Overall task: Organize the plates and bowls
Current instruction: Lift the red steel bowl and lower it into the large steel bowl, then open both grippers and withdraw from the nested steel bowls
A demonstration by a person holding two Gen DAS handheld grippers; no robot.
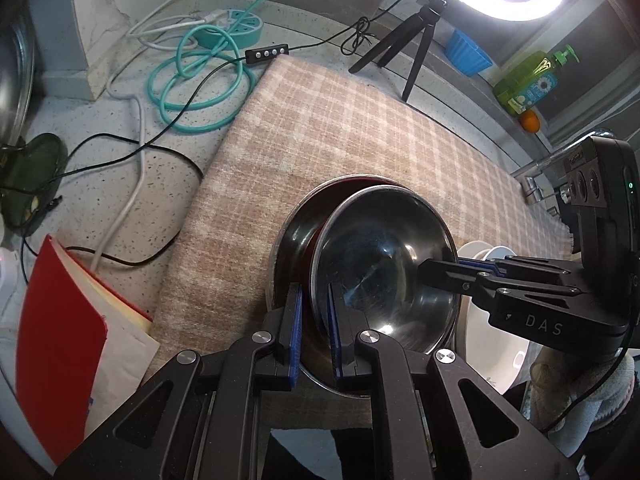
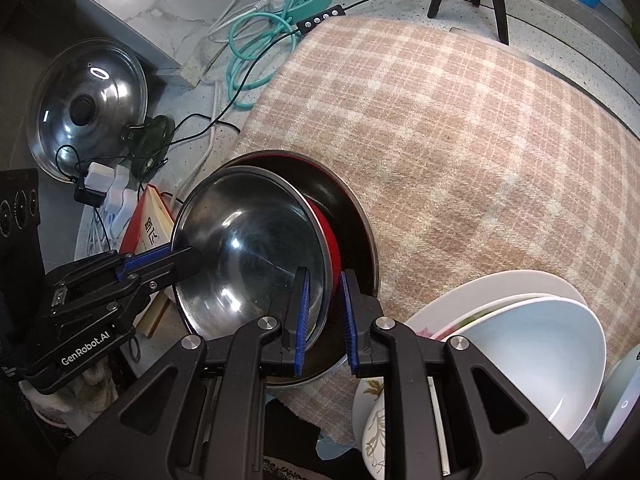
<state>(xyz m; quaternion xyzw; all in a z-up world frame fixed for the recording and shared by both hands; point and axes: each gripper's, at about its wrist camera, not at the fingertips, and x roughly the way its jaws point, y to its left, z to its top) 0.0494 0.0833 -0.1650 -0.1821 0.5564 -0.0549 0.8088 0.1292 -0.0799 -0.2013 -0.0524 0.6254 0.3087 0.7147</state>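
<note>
Gripping opposite rims, the left gripper (image 1: 314,326) and right gripper (image 2: 324,316) both clench the steel bowl (image 1: 384,264), which sits tilted inside a red-sided bowl (image 2: 352,216) on the plaid cloth (image 1: 340,128).

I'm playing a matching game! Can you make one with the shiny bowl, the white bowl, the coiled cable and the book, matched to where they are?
Things:
1. steel bowl
2. white bowl
3. teal cable
4. red book

Places:
A. loops on the speckled counter
B. left of the checked cloth
C. gripped at its rim by both grippers
D. stacked on flowered plates

Pairs: 1-C, 2-D, 3-A, 4-B
</note>
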